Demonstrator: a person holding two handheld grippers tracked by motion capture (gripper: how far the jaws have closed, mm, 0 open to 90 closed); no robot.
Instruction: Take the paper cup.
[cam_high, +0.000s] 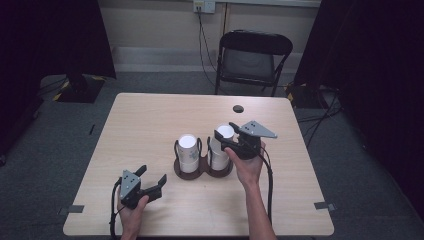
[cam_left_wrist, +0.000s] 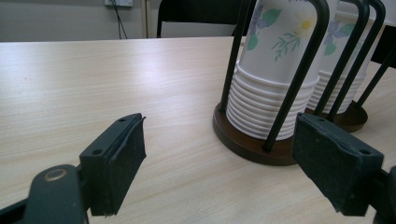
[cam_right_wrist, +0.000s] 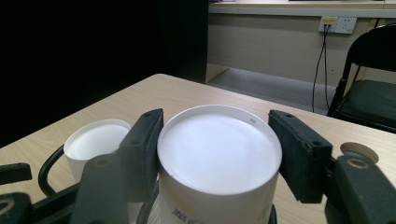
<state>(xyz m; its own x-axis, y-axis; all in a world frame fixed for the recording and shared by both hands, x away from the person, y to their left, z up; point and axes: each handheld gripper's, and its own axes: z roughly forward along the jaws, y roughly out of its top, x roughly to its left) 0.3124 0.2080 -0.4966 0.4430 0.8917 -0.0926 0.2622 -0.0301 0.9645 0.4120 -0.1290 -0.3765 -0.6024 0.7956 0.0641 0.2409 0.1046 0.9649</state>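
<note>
Right gripper view is showing the right gripper (cam_right_wrist: 219, 154) bracketing the top paper cup (cam_right_wrist: 219, 158) at centre frame, jaws spread and maybe touching. Squeezing could be crushing its rim or lifting several nested cups. The left gripper (cam_left_wrist: 233, 163) is hovering spread, empty, near the cup holder (cam_left_wrist: 252, 144).

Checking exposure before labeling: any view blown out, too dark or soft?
High view: dim, corners near black, cup stacks' tops clipped white. Left gripper view: evenly lit, soft sheen on table, near jaws slightly soft. Right gripper view: top cup washed out, featureless, left background black; right gripper jaws flank it, contact unclear.
</note>
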